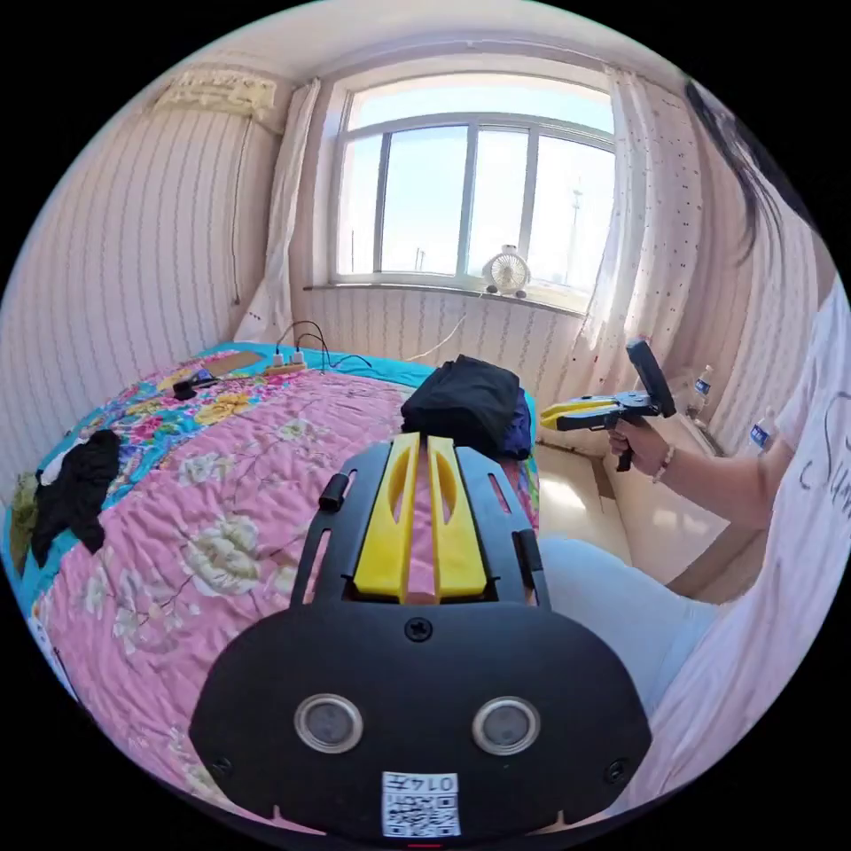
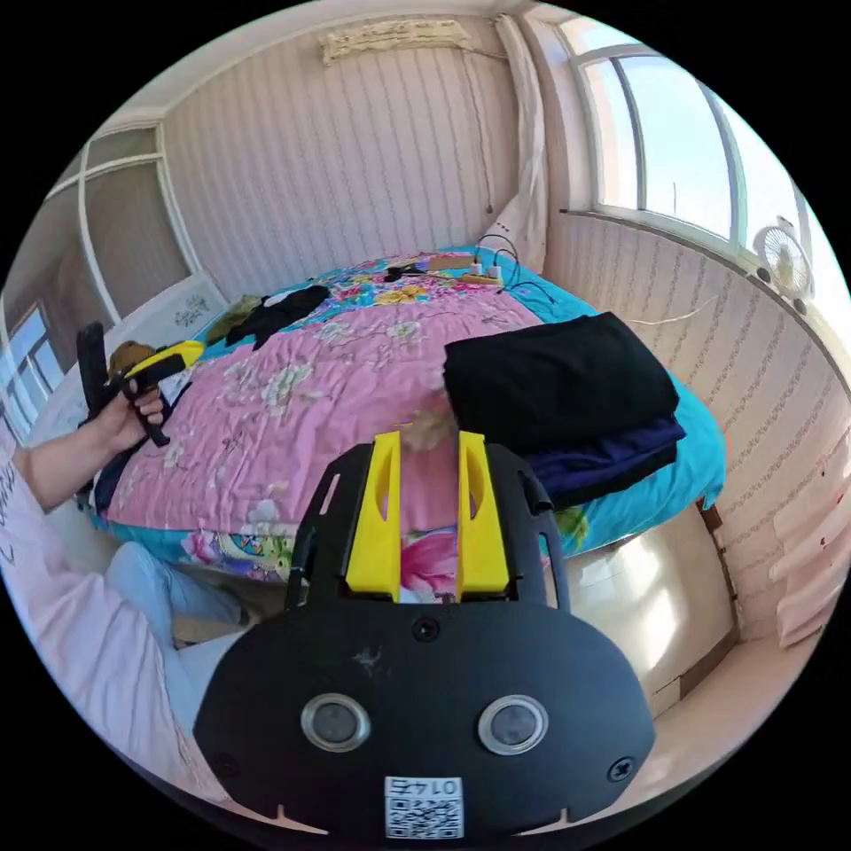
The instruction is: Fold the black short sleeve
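Observation:
A folded black garment (image 2: pixel 558 377) lies on top of a folded dark blue one (image 2: pixel 612 465) at the bed's corner; the same stack (image 1: pixel 465 403) sits just beyond my left gripper's jaws. Another black garment (image 1: pixel 75 487) lies crumpled on the far side of the bed (image 2: pixel 284 310). My left gripper (image 1: pixel 423 439) hangs above the pink quilt with its yellow jaws together and nothing between them; a hand holds it (image 2: pixel 168 359) beside the bed. My right gripper (image 2: pixel 428 439) is open and empty, in the air short of the stack, and a hand holds it (image 1: pixel 567 412) off the bed's edge.
The flowered pink quilt (image 1: pixel 222 496) covers the bed. A power strip with cables (image 1: pixel 297 355) and small items lie near the wall. A fan (image 1: pixel 507 270) stands on the windowsill. The person in a white shirt (image 1: pixel 798 532) sits at the bedside, with the floor (image 2: pixel 638 594) below.

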### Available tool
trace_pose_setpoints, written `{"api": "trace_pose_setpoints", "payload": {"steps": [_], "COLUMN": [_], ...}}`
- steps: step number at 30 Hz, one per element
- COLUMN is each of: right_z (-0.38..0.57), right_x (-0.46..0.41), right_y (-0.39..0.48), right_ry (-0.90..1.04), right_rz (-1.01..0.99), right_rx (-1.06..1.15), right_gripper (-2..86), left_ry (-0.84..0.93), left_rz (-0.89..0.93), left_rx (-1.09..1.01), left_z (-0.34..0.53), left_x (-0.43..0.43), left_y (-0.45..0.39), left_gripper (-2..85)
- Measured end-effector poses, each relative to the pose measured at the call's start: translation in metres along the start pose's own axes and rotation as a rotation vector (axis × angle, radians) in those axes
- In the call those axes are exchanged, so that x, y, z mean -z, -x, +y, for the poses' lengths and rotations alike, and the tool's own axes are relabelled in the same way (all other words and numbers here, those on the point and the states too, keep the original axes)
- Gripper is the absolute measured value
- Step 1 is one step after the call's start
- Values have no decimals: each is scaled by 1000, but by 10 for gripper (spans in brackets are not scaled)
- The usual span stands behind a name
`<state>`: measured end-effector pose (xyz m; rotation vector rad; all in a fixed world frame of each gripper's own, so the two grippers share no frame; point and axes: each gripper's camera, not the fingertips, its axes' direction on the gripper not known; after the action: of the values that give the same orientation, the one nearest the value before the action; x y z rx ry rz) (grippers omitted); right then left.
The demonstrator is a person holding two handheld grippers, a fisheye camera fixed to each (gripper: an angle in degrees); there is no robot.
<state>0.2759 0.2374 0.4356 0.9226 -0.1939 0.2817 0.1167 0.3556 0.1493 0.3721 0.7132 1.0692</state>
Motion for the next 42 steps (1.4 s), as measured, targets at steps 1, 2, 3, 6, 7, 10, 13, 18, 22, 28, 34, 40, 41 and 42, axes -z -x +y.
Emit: {"api": "trace_pose_setpoints", "payload": {"steps": [1, 2, 3, 6, 7, 10, 13, 18, 22, 28, 34, 40, 41, 42], "right_z": [12, 17, 24, 32, 29, 20, 11, -5, -15, -9, -1, 9, 9, 7], "right_x": [-5, -8, -12, -22, -26, -36, -47, -71, -90, -120, -149, -181, -185, -195], "right_y": [38, 55, 87, 158, 187, 258, 328, 455, 575, 755, 902, 1007, 1014, 1027], "right_ry": [4, -1, -22, -83, -86, -111, -164, -128, -87, 4, 41, 55, 65, 98], "right_rz": [-32, -51, -95, -226, -262, -297, -386, -563, -712, -829, -807, -714, -707, -706], "right_rx": [48, 62, 69, 172, 253, 446, 574, 794, 995, 1311, 1417, 1370, 1350, 1317], "right_gripper": [98, 97, 95, 100, 106, 129, 165, 185, 183, 164, 151, 146, 143, 125], "left_ry": [25, 42, 63, 26, 20, 1, 1, -1, -3, -20, -5, 4, -4, -15], "left_rz": [-42, -61, -121, -262, -321, -452, -588, -862, -1054, -1153, -1194, -1174, -1176, -1172], "left_rx": [14, 26, 71, 198, 243, 340, 439, 627, 775, 931, 981, 1085, 1098, 1130], "left_z": [17, 26, 43, 84, 99, 138, 180, 253, 308, 365, 390, 414, 417, 421], "left_x": [34, 50, 83, 168, 200, 277, 352, 463, 551, 645, 712, 749, 752, 756], "left_y": [-5, -7, -10, -12, -12, -14, -16, -19, -15, 14, 69, 127, 131, 138], "left_gripper": [21, 25, 33, 55, 61, 77, 89, 108, 123, 125, 123, 124, 127, 134]}}
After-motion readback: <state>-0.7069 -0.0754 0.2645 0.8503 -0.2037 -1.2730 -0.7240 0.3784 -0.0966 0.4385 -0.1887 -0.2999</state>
